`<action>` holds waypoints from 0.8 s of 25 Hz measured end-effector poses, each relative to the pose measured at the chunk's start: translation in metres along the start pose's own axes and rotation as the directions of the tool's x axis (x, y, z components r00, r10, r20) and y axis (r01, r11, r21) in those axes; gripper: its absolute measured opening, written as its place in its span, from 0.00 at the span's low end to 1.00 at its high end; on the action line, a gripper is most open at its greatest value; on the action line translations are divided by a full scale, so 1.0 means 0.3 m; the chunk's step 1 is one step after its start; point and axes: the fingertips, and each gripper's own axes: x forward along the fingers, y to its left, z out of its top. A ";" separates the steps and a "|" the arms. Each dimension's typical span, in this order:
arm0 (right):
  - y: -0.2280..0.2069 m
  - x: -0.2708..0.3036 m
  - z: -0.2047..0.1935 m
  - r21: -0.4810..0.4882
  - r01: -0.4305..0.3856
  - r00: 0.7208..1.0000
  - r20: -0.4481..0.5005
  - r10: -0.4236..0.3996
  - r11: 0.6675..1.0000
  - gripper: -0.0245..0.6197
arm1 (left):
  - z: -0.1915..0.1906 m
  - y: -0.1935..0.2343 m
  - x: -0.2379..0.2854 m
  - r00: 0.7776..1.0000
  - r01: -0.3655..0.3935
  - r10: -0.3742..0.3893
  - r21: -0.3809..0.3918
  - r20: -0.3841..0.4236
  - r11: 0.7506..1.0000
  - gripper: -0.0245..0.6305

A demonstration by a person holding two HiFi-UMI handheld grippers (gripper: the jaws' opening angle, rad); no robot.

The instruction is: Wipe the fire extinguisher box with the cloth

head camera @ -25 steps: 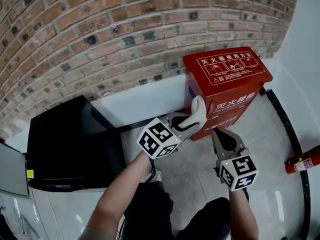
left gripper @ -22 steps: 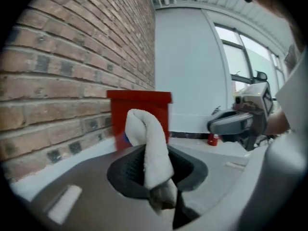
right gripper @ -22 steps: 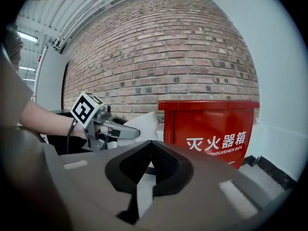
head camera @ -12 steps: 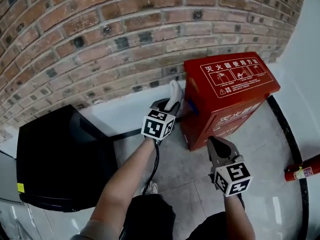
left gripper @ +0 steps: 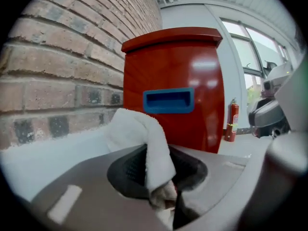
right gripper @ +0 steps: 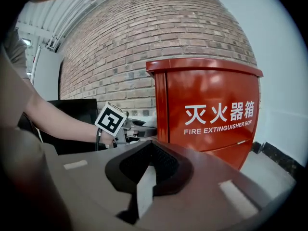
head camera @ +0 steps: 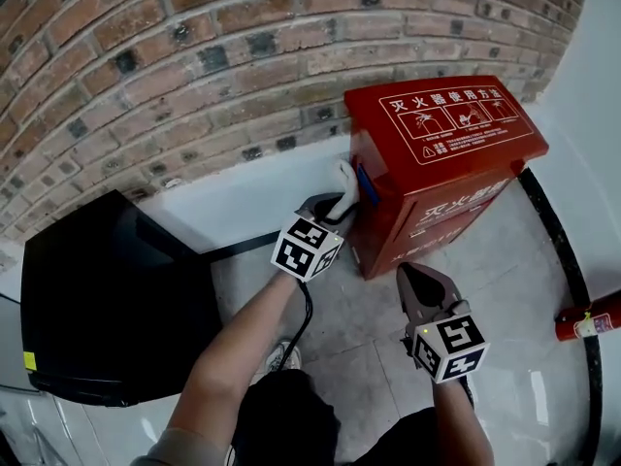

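Your left claw [head camera: 340, 202] [left gripper: 160, 171] is clamped on the cloth [head camera: 346, 177] [left gripper: 143, 137]. The ribbed black pads pinch its lower end, and the rest stands up as a soft, white, folded lump. Your right claw [head camera: 411, 274] [right gripper: 148, 173] is closed with nothing between its pads and hangs in front of the box [head camera: 448, 142] [left gripper: 185, 76] [right gripper: 211, 105], apart from it.

The box is glossy red metal, upright, with a sloping lid printed in white. It stands on the pale tiled floor [head camera: 369, 328] with its back to the rough brick wall [head camera: 194, 56], near the corner where that wall ends. A blue recessed handle [head camera: 363, 184] [left gripper: 168, 100] sits in its left side. The cloth's tip is just beside that handle, but you cannot tell whether it touches. A red extinguisher [head camera: 588, 318] lies at the floor's right edge beside a black hose [head camera: 555, 241]. A black, smooth-topped cabinet [head camera: 107, 299] fills the left.

A second ago the cloth was at the box's front, up near the lid. It has now gone round to the left side and sits lower. Your right claw has also dropped.
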 end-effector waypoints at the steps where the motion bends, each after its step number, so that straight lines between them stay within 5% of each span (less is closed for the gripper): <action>1: 0.004 -0.010 -0.008 0.002 -0.002 1.000 -0.001 0.002 1.000 0.08 | -0.001 -0.031 -0.011 1.000 0.023 -0.023 0.000 0.003 1.000 0.17; 12: 0.020 -0.100 -0.090 0.010 0.003 0.999 -0.033 -0.002 1.000 0.08 | -0.019 -0.374 -0.124 0.974 0.226 -0.227 -0.025 -0.019 0.974 0.17; 15: 0.008 -0.098 -0.116 0.018 0.010 0.999 -0.051 -0.009 1.000 0.08 | -0.048 -0.451 -0.151 0.957 0.283 -0.281 0.022 -0.067 0.959 0.17; 20: -0.022 -0.065 -0.128 0.031 0.021 0.998 -0.060 -0.019 0.999 0.08 | -0.134 -0.399 -0.189 0.958 0.269 -0.265 0.022 -0.114 0.963 0.17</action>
